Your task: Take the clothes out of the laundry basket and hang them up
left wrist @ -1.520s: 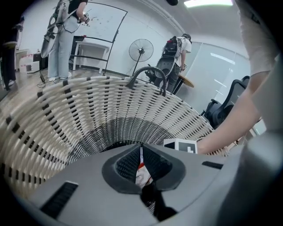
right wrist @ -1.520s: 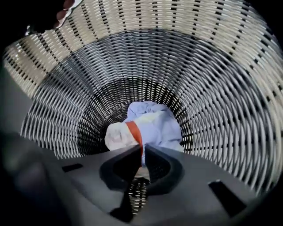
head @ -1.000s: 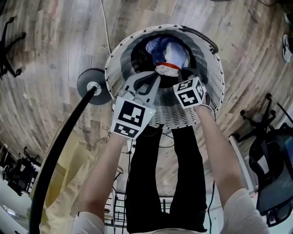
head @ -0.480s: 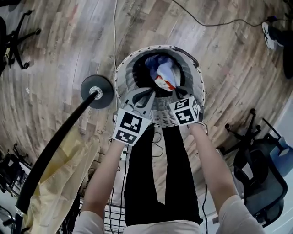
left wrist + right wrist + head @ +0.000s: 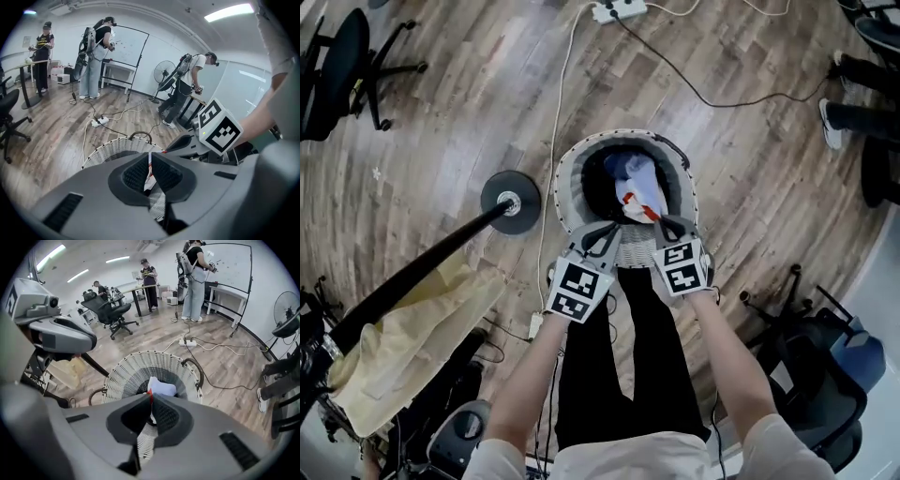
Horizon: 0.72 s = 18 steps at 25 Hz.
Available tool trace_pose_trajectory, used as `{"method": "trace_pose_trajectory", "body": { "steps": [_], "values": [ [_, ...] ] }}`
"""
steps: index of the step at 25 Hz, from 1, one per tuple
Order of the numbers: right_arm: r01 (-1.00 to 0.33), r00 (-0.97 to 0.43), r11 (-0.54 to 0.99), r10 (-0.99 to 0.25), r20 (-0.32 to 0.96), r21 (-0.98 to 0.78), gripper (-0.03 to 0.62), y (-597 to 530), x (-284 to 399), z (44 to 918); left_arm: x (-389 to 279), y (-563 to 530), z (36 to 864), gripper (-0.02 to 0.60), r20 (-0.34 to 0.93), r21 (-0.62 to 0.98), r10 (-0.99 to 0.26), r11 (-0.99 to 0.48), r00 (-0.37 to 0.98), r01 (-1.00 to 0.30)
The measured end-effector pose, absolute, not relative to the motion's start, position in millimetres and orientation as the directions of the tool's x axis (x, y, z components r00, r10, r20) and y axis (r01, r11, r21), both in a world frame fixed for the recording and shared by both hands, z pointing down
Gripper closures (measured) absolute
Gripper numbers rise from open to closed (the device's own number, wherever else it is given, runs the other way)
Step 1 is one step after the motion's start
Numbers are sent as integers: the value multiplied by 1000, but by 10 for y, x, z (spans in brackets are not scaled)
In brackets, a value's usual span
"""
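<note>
A white wicker laundry basket (image 5: pixel 566 180) stands on the wood floor in front of me. From it rises a white and blue garment with red trim (image 5: pixel 637 190). My left gripper (image 5: pixel 604 236) is shut on a thin fold of that cloth at the basket's near rim. In the left gripper view the white, red-edged strip (image 5: pixel 149 165) shows pinched between the jaws. My right gripper (image 5: pixel 668 223) is shut on the garment's red edge beside it. The right gripper view has the white cloth (image 5: pixel 162 387) hanging down into the basket (image 5: pixel 133 365).
A black round stand base (image 5: pixel 510 202) sits left of the basket. Its dark pole slants to the lower left, where a pale yellow garment (image 5: pixel 403 328) hangs. Cables and a power strip (image 5: pixel 614 9) lie beyond. Office chairs (image 5: pixel 337 56) stand around, and people (image 5: pixel 96 51) work further off.
Both grippers have risen together with the garment, drawing it up out of the basket. My view has also gone higher, so the basket looks smaller and further below.
</note>
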State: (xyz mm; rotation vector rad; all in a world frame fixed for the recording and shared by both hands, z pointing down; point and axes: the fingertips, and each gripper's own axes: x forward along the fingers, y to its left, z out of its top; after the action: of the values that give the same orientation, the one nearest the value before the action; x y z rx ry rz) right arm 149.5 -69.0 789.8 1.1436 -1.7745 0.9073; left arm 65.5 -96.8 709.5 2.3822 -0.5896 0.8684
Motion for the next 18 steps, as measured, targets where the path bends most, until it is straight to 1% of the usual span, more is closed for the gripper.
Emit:
{"method": "trace_pose_trajectory", "body": {
  "steps": [4, 11, 14, 18],
  "values": [
    [-916, -282, 378, -378, 882, -131, 579, -609, 1384, 7424, 626, -806, 6804, 549, 678, 319, -236, -759, 696, -568],
    [-873, -346, 476, -441, 828, -111, 580, -698, 1175, 6609, 468, -669, 6316, 549, 677, 274, -321, -725, 662, -631],
    [-856, -378, 505, -462, 802, -112, 579, -694, 1028, 6207, 277, -613, 6064, 549, 680, 238, -369, -707, 634, -666],
    [-816, -451, 567, -504, 737, -112, 579, -738, 810, 5600, -23, -595, 5752, 549, 676, 232, -436, -640, 595, -733]
  ]
}}
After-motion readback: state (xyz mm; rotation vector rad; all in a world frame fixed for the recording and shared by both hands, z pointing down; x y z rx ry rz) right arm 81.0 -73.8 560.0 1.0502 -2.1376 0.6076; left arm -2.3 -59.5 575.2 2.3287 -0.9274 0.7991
